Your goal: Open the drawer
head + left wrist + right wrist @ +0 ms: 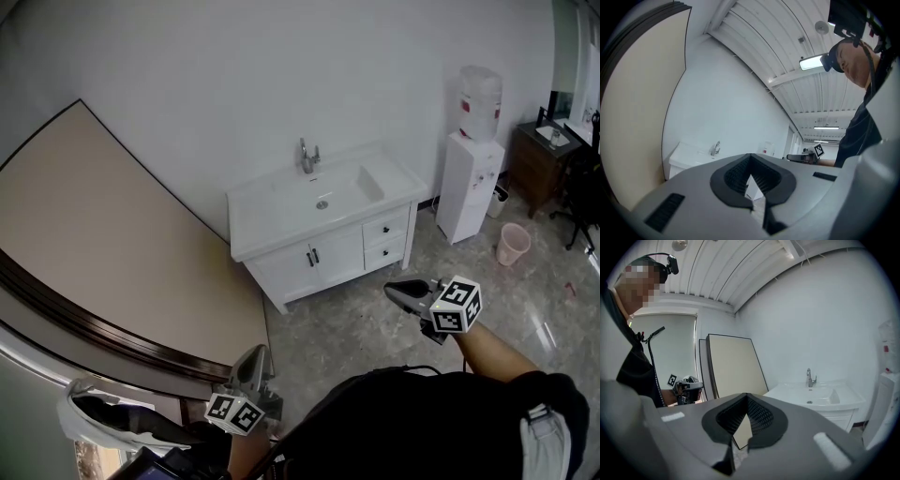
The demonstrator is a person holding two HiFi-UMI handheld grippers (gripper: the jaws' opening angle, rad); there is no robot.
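- The drawer (386,229) is at the right end of the vanity (246,217), at 12 o'clock from my right tool (398,291) and well apart from it. A second drawer lies just below.
- Both tools are closed on nothing. I judge the right one must open before it reaches the small dark knob, then pull straight out.
- My right tool points almost level at the vanity. My left tool (258,356) hangs at 7 o'clock, also level.

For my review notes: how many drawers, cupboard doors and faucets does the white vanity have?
Drawers: 2
Cupboard doors: 2
Faucets: 1
Total: 5
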